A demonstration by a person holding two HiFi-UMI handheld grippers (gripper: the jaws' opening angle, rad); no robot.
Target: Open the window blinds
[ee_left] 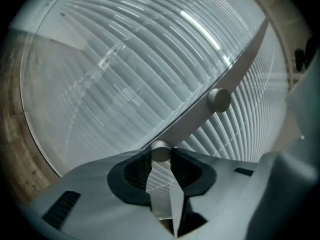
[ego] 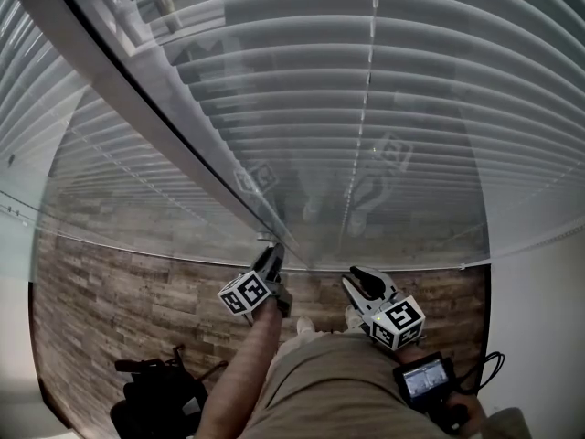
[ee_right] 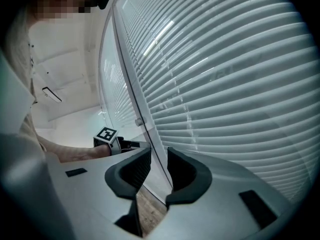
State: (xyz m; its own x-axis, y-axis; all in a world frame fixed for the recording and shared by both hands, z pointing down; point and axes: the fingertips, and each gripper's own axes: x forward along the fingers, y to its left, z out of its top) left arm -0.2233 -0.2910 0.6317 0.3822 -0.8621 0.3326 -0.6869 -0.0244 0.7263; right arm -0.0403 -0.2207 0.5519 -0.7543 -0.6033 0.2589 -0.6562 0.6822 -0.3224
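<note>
Left tongs (ee_left: 161, 160): pinching a small round knob (ee_left: 160, 149) near the tips of the pads; the knob stands out from the slanting frame (ee_left: 240, 71) that divides the window; grip appears firm but shallow.

Right tongs (ee_right: 159, 160): spread, nothing between them; held just beside the same frame, well short of touching it, taking no part in the work.

Second knob (ee_left: 218, 99): further up the frame, untouched.

Blinds (ego: 366, 108): hanging on both sides of the frame and filling the window ahead of both tongs; slats lie close to flat against one another, so little shows through them; judged not yet open. They appear to sit behind glass (ego: 274, 186), since reflections of the marker cubes show on it; the slats therefore cannot be reached directly, and the knob is judged to be the only means of tilting them.

Floor (ego: 110, 282): wood-patterned, below the window.

Risks noted:
- The knob is small and smooth; a pinch so near the tips may slip under twisting, leaving the slats unmoved;
- Turning it the wrong way would shut the slats tighter;
- Forcing it past its stop could strain the mechanism;
- The idle right tongs are near the glass; a careless swing could knock it.
</note>
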